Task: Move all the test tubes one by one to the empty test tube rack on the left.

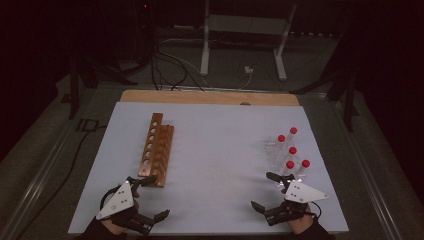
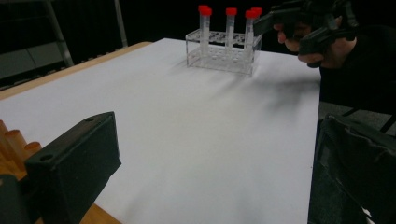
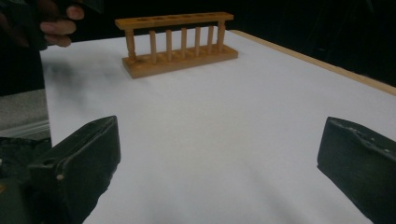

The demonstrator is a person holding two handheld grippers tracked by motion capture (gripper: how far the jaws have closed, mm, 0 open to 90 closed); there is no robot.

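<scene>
A matt wooden rack (image 1: 156, 150), a glossy clear plastic rack (image 2: 219, 53), and a smooth white table sheet (image 1: 215, 165).

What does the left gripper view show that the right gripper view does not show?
The left gripper view alone has the clear rack with red-capped tubes, and the right tongs in a hand near it. The right gripper view alone has the wooden rack, its holes unfilled, with fingers of the other hand beside it. Both share the white table sheet and a pair of wide-open black jaws.
</scene>
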